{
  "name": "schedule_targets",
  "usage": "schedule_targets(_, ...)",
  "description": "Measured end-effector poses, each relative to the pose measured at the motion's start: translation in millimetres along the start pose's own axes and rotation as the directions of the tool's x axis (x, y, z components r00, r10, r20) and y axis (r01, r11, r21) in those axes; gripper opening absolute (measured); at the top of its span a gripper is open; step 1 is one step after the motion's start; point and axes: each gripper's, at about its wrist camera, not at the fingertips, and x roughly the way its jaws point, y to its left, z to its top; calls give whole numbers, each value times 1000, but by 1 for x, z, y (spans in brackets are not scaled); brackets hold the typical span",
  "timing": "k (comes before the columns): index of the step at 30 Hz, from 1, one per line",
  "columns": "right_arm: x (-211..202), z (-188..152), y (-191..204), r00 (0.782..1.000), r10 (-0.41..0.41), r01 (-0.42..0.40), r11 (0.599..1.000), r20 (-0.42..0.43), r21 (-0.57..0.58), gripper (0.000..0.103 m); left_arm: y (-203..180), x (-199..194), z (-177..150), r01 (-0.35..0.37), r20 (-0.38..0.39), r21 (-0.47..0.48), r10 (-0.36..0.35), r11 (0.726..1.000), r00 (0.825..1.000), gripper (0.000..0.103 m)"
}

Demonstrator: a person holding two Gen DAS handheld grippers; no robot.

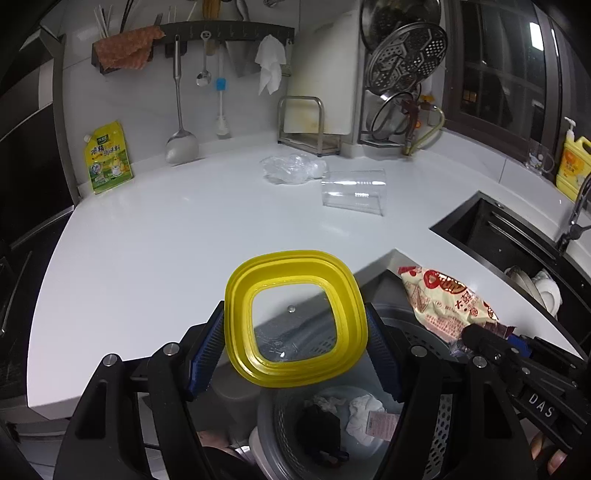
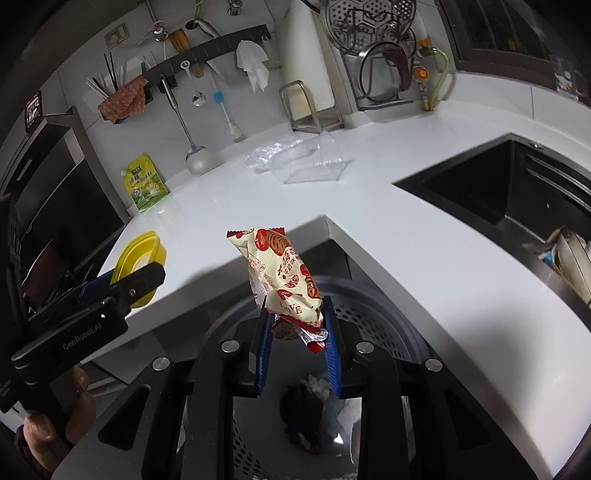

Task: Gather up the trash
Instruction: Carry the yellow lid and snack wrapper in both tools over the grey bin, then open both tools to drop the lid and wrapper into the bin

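My left gripper (image 1: 295, 328) is shut on a yellow-rimmed clear lid (image 1: 295, 317) and holds it above the grey perforated trash bin (image 1: 443, 424). My right gripper (image 2: 297, 321) is shut on a cream and red snack wrapper (image 2: 280, 277), also over the bin (image 2: 369, 317). The wrapper (image 1: 443, 299) and right gripper show at the right of the left wrist view. The lid (image 2: 136, 258) and left gripper show at the left of the right wrist view. The bin holds crumpled white paper (image 1: 364, 413) and dark scraps. A clear plastic cup (image 1: 354, 192) and a crumpled clear bag (image 1: 288, 168) lie on the white counter (image 1: 147, 240).
A yellow-green pouch (image 1: 107, 158) leans on the back wall. Utensils hang from a wall rail (image 1: 221, 29). A cutting board rack (image 1: 306, 122) and dish rack (image 1: 402, 74) stand at the back. A black sink (image 1: 517, 251) with dishes is at right, yellow soap bottle (image 1: 572, 166) beyond.
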Motion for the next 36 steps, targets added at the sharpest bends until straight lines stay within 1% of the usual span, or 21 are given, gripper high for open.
schedule_targets(6,-10,-16,-4,1000,8,-8,1000,-5,-4,24,-16,0,-16,4,-15,25,-3,1000,1000,68)
schedule_targets(15,-7,-37,-11,999,10,-10,1000,-42,-1,24,-23,6,-34,10,-69,23,-9,1000,998,68)
schedule_targets(19,-2,-42,-10,998,-4,4,1000,-57,-9,24,-25,12,-39,23,-99,13,-22,1000,995,68)
schedule_targets(27,11,-47,-14,995,-7,7,1000,-100,-3,25,-23,24,-47,25,-136,9,-24,1000,990,69)
schedule_targets(36,18,-49,-14,993,1,-2,1000,-117,-3,27,-17,26,-50,26,-150,-4,-27,1000,988,71)
